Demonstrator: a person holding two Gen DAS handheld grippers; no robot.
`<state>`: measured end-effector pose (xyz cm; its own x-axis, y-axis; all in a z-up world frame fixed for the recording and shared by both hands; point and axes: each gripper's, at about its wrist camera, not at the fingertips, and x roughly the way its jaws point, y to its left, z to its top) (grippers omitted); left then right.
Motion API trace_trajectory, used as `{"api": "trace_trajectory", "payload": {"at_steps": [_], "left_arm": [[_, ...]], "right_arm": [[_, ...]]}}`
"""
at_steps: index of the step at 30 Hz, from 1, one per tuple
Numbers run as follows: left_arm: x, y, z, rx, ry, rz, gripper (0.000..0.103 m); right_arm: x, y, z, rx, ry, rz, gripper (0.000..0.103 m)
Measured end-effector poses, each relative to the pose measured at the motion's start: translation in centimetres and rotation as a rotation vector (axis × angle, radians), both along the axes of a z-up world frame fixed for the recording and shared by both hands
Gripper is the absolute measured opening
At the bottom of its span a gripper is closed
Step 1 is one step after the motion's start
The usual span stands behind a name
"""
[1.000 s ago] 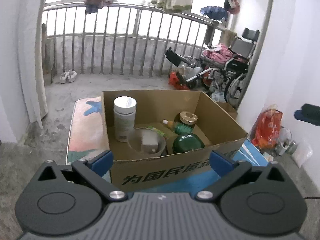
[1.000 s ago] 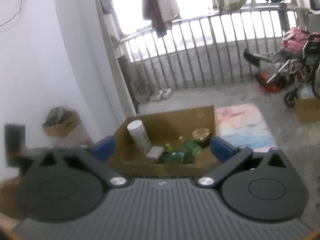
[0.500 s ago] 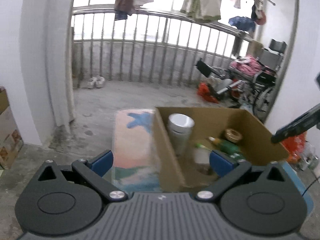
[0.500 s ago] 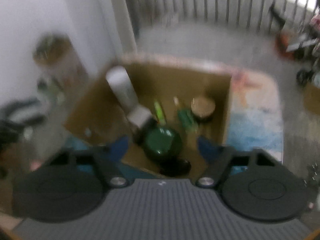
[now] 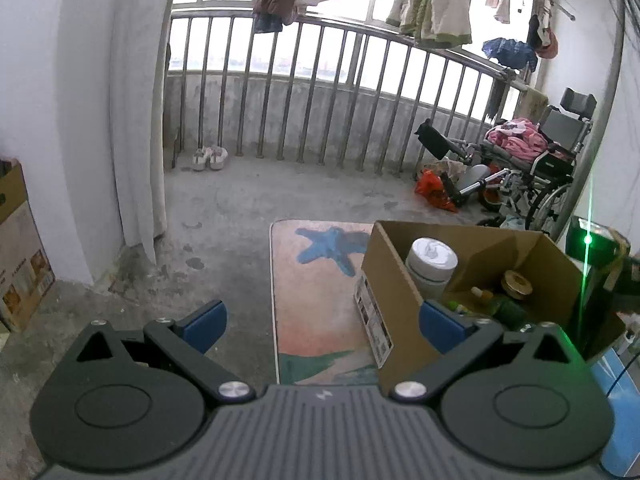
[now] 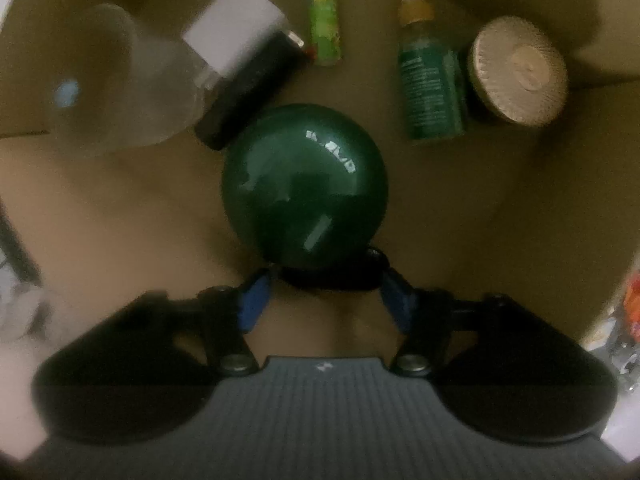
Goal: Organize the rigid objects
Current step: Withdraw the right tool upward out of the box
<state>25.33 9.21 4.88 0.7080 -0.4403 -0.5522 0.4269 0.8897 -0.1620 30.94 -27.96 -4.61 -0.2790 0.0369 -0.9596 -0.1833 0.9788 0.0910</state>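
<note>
- The right gripper (image 6: 325,294) points almost straight down into the box (image 6: 520,200); its blue pads (image 6: 252,300) sit on either side of a black cap at the near end of the green ball-shaped bottle (image 6: 304,184); the jaws stand half apart and look set on that cap, though blur keeps me from swearing the pads press.
- The bottle lies on the box floor, near its middle; a black-and-white block (image 6: 244,68) leans against the bottle's far-left side; a clear cup (image 6: 120,80) lies left of the block.
- Beyond the bottle, a small green tube (image 6: 324,20) lies toward the far wall; right of the bottle lie a dropper bottle (image 6: 428,80) and, touching it, a gold-lidded jar (image 6: 520,68).
- The left gripper (image 5: 320,320) hangs released over the mat (image 5: 316,300), left of the box, with nothing between its pads.
- Risks, as I judge them: the bottle is glossy and round, and the hold is only on a narrow cap; it may swing or slip out when lifted.
- Lifting could also tip the leaning block, or knock the cup.
- A drop would land on the dropper bottle or jar.
</note>
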Motion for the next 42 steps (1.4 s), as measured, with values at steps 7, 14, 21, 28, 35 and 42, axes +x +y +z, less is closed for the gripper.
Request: {"api": "trace_trajectory", "payload": {"at_steps": [7, 14, 21, 28, 35, 42], "left_arm": [[0.0, 0.3, -0.6, 0.009, 0.016, 0.001, 0.103], [-0.7, 0.3, -0.6, 0.003, 0.023, 0.004, 0.103], [-3.1, -1.1, 0.6, 0.019, 0.009, -0.031, 0.103], [-6.5, -3.3, 2.5, 0.007, -0.002, -0.085, 0.103], [-9.6, -6.8, 3.7, 0.060, -0.002, -0.072, 0.103], [-11.2, -11.4, 2.2, 0.257, -0.032, 0.066, 0.103]], "right_arm": [[-0.4, 1.6, -0.7, -0.153, -0.092, 0.117, 0.066], [0.0, 3.4, 2.7, -0.325, -0.239, 0.257, 0.068], [-0.9, 2.1, 11.7, -0.280, -0.548, 0.129, 0.070], [-13.2, -1.5, 22.5, 0.013, -0.964, -0.216, 0.078], [-29.7, -4.9, 23.5, 0.137, -1.213, -0.449, 0.102], [-32.2, -2.8, 14.9, 0.086, -1.206, -0.595, 0.102]]}}
